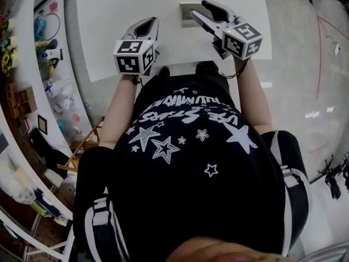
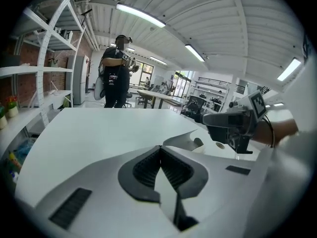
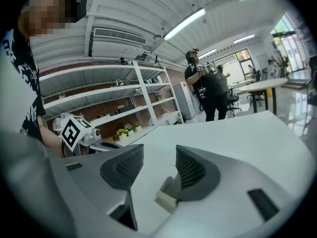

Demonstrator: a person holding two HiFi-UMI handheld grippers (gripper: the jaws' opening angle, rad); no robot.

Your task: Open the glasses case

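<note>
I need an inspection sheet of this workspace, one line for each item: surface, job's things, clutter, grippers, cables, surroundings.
Surface: white table, smooth and level.
Job's things: pale glasses case on the table ahead of the person, partly covered by the right gripper; open or closed, cannot tell.
Clutter: nothing seen on the table.
Grippers: left gripper jaws together, empty; right gripper jaws apart over the case, pads pressing nothing.
Cables: thin dark cord at the right wrist.
Surroundings: shelves with small items to the left; another person standing beyond the table.
</note>
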